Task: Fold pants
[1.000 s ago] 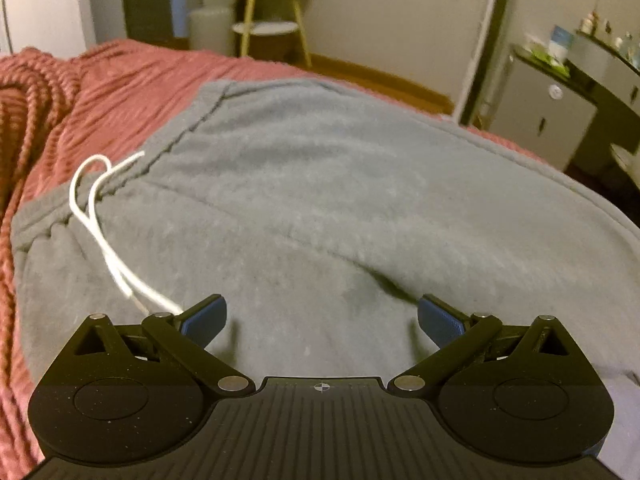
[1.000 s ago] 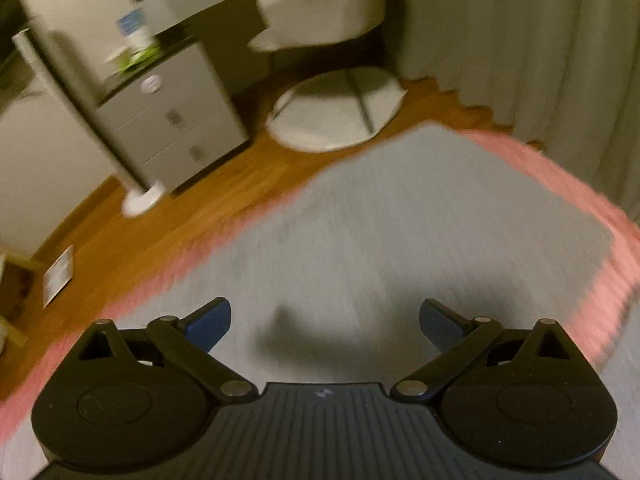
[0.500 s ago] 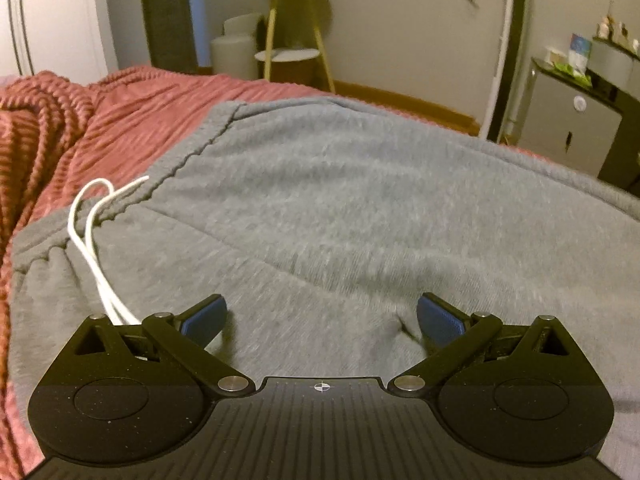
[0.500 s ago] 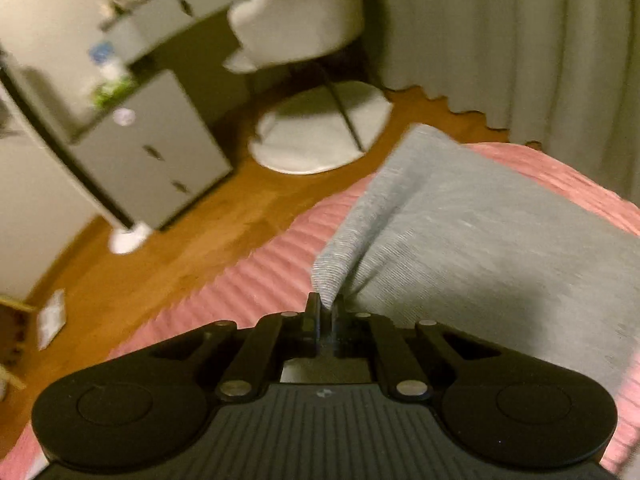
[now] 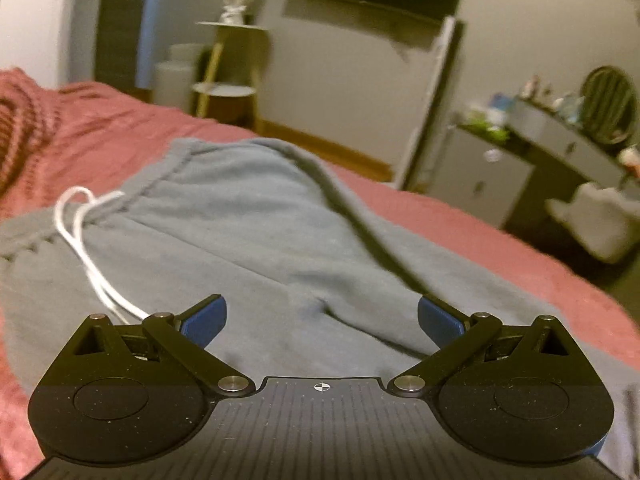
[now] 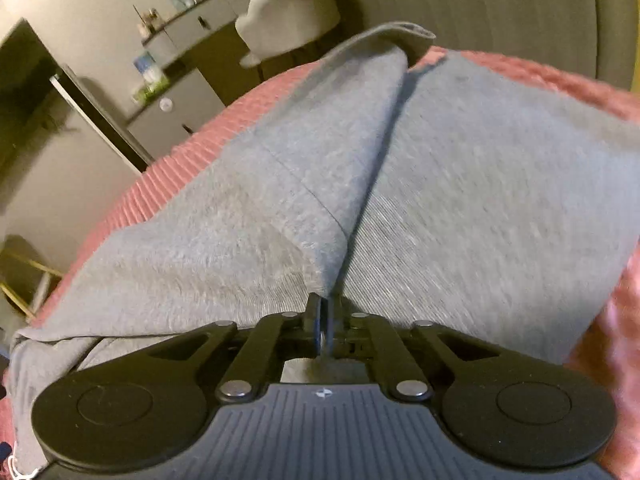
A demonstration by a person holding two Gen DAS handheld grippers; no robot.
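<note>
Grey sweatpants [image 5: 248,224] lie spread on a pink bedspread [image 5: 460,220]; their waistband with a white drawstring [image 5: 80,240] sits at the left of the left wrist view. My left gripper [image 5: 322,320] hovers over the crotch area, jaws wide apart, nothing between them. In the right wrist view my right gripper [image 6: 325,312] is shut on a pinched corner of the pants [image 6: 320,184]. From that corner a raised flap of grey cloth runs up to a lifted hem [image 6: 404,38], folded back over the rest of the pants.
The pink bedspread [image 6: 160,184] shows around the pants on both sides. Beyond the bed edge stand a grey drawer unit [image 5: 480,176], a padded chair [image 6: 292,28], a small round shelf stand [image 5: 228,92] and a wood floor [image 5: 340,152].
My right gripper went from open to shut on a pants corner and swept it across, folding the leg over. My left gripper shifted slightly and tilted upward, still open.
</note>
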